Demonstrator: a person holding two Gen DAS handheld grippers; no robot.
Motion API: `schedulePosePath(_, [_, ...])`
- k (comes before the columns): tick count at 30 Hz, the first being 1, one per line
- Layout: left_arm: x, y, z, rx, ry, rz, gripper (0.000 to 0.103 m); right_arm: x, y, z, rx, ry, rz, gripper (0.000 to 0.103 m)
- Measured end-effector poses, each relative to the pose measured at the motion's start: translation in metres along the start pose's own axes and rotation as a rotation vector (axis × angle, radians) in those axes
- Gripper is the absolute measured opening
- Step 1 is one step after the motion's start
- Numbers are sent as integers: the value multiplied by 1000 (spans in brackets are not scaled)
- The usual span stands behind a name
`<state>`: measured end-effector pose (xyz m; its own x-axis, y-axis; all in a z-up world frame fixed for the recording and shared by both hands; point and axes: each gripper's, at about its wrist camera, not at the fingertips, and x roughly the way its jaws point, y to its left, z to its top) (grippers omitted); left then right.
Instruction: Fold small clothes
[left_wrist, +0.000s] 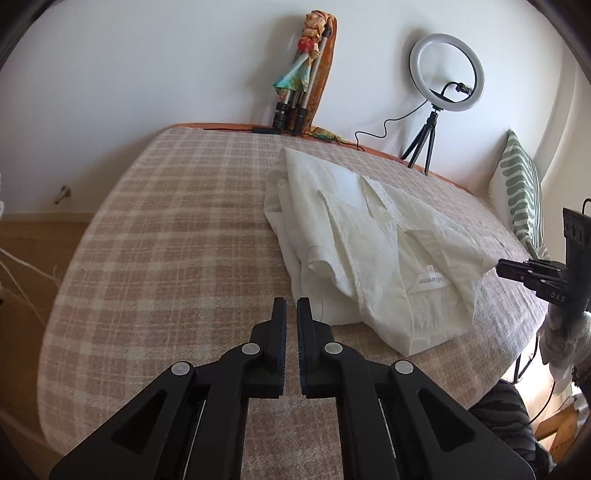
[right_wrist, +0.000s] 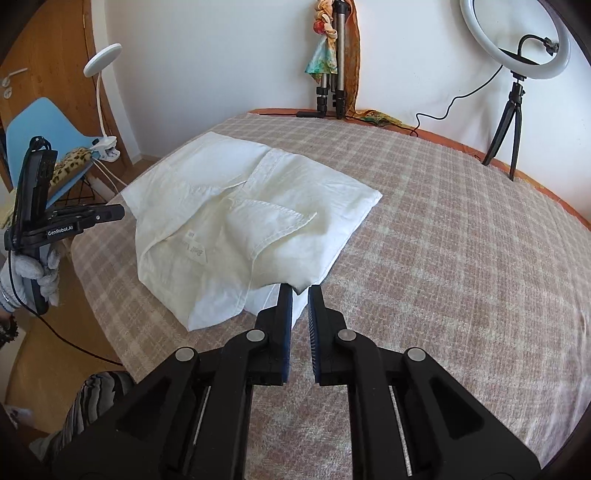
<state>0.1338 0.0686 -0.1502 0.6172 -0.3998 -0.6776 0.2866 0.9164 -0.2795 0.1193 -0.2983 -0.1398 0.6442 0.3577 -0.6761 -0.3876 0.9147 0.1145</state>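
A cream white shirt (left_wrist: 373, 251) lies partly folded on the checked blanket (left_wrist: 166, 240) of the bed, its neck label facing up. It also shows in the right wrist view (right_wrist: 236, 221). My left gripper (left_wrist: 291, 302) hovers just left of the shirt's near edge, jaws a narrow gap apart, nothing between them. My right gripper (right_wrist: 301, 290) is at the shirt's near right corner; a fold of cloth sits at its fingertips, and the jaws stand slightly apart. Each gripper shows in the other view: the right one (left_wrist: 506, 267), the left one (right_wrist: 118, 213).
A ring light on a tripod (left_wrist: 443, 85) and a folded tripod with a coloured scarf (left_wrist: 306, 74) stand at the bed's far edge. A green-patterned pillow (left_wrist: 517, 184) lies at the right. A blue chair (right_wrist: 40, 129) and clip lamp (right_wrist: 101, 59) stand left of the bed.
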Motion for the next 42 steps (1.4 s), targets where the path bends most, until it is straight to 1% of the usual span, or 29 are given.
schedulePosePath(1, [-5,5,2,-35,-11,-17,12,-5,-5,-3,26,-6,17,12])
schedulePosePath(2, [-10,11,4,-79,-24,-42,14,-11,-11,-6,64,-13,32,18])
schedulePosePath(3, [-13,17,9,-121,-32,-69,16,-14,-19,-6,113,-22,52,31])
schedulePosePath(4, [-15,22,14,-163,-42,-84,24,-17,-28,-5,170,-31,85,40])
schedulePosePath(5, [-17,26,17,-209,-50,-97,31,-18,-36,-4,228,-38,123,53])
schedulePosePath(6, [-16,29,23,-249,-58,-125,41,-17,-44,-3,287,-41,160,58])
schedulePosePath(8, [-9,32,32,-311,-44,-205,45,-9,-58,1,402,-34,229,59])
schedulePosePath(10, [4,29,40,-350,-9,-226,46,3,-66,5,488,-16,293,58])
schedulePosePath(12, [19,22,44,-340,31,-226,46,19,-70,8,540,8,335,58])
schedulePosePath(14, [37,19,43,-359,78,-240,42,33,-71,9,566,41,344,58])
schedulePosePath(15, [44,21,40,-388,97,-263,35,41,-69,9,578,55,356,58])
schedulePosePath(16, [49,22,36,-420,109,-294,8,47,-69,8,590,66,372,58])
schedulePosePath(17, [52,23,34,-441,120,-312,0,51,-68,7,602,71,395,55])
schedulePosePath(18, [53,23,32,-458,114,-321,0,54,-66,8,601,78,418,36])
schedulePosePath(19, [51,24,31,-477,108,-341,0,57,-62,12,586,97,425,21])
schedulePosePath(20, [47,26,30,-511,100,-373,0,56,-59,16,563,105,404,9])
schedulePosePath(23, [32,33,23,-632,59,-492,1,42,-54,33,496,79,386,7])
schedulePosePath(24, [26,35,19,-655,41,-508,1,36,-55,38,483,65,390,7])
schedulePosePath(26, [24,39,8,-675,41,-506,1,27,-59,41,479,43,406,7])
schedulePosePath(28, [30,41,-4,-647,75,-429,1,27,-62,35,477,57,399,7])
schedulePosePath(29, [34,42,-10,-632,90,-391,1,33,-60,30,465,85,373,7])
schedulePosePath(32, [43,45,-22,-630,120,-342,1,52,-53,14,415,184,277,7])
schedulePosePath(34, [40,41,-20,-577,121,-291,2,54,-51,10,398,190,244,7])
schedulePosePath(36, [32,34,-13,-497,120,-245,2,50,-52,14,394,196,241,8])
schedulePosePath(37, [27,32,-8,-462,122,-224,2,45,-53,17,385,198,228,12])
schedulePosePath(38, [20,31,-3,-443,119,-208,4,39,-53,21,370,195,212,19])
schedulePosePath(39, [13,31,3,-419,107,-204,7,30,-53,25,349,176,194,30])
schedulePosePath(41, [-3,29,17,-364,57,-164,11,9,-51,36,311,105,147,40])
schedulePosePath(42, [-8,27,25,-336,35,-159,11,2,-49,43,297,67,149,40])
